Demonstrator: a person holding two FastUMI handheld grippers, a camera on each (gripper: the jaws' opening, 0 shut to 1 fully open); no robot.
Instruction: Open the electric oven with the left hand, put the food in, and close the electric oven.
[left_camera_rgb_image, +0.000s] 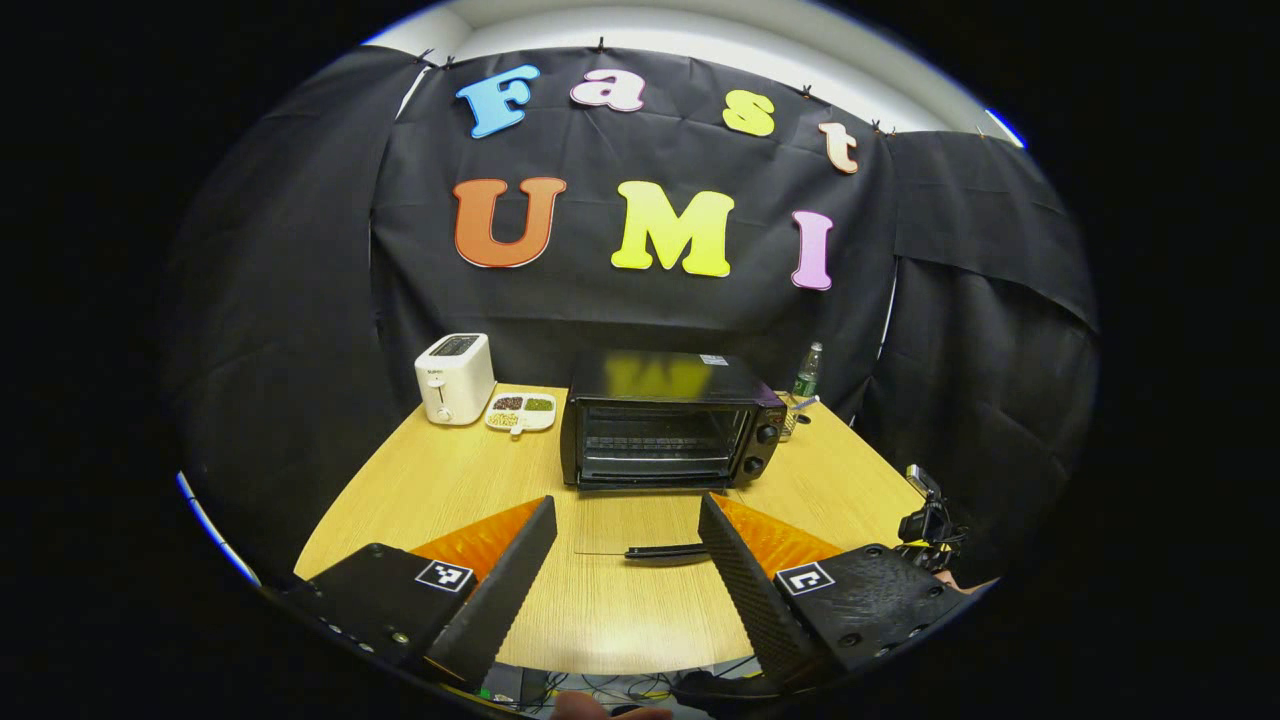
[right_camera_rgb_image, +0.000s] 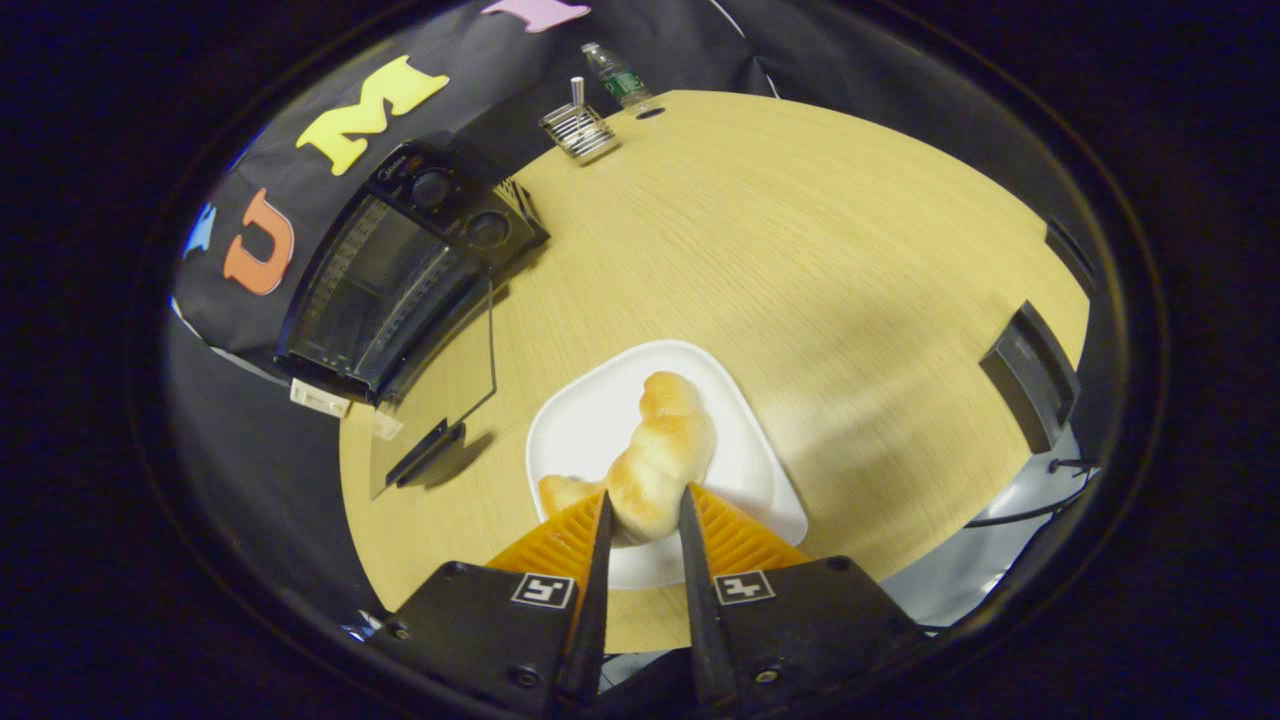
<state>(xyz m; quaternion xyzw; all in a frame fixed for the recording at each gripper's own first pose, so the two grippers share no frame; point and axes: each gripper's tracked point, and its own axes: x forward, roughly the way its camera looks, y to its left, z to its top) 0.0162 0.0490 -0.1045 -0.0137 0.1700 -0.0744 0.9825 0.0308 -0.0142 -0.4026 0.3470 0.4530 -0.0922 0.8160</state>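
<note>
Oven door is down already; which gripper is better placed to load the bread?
Right. The right gripper is shut on the bread over the white plate; the left gripper is open, facing the oven.

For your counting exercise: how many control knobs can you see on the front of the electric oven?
2. On the electric oven, the upper knob and lower knob sit stacked on its right-hand panel; others may be hidden.

Left view level facing oven (left_camera_rgb_image: 660, 420), right view overhead
</note>
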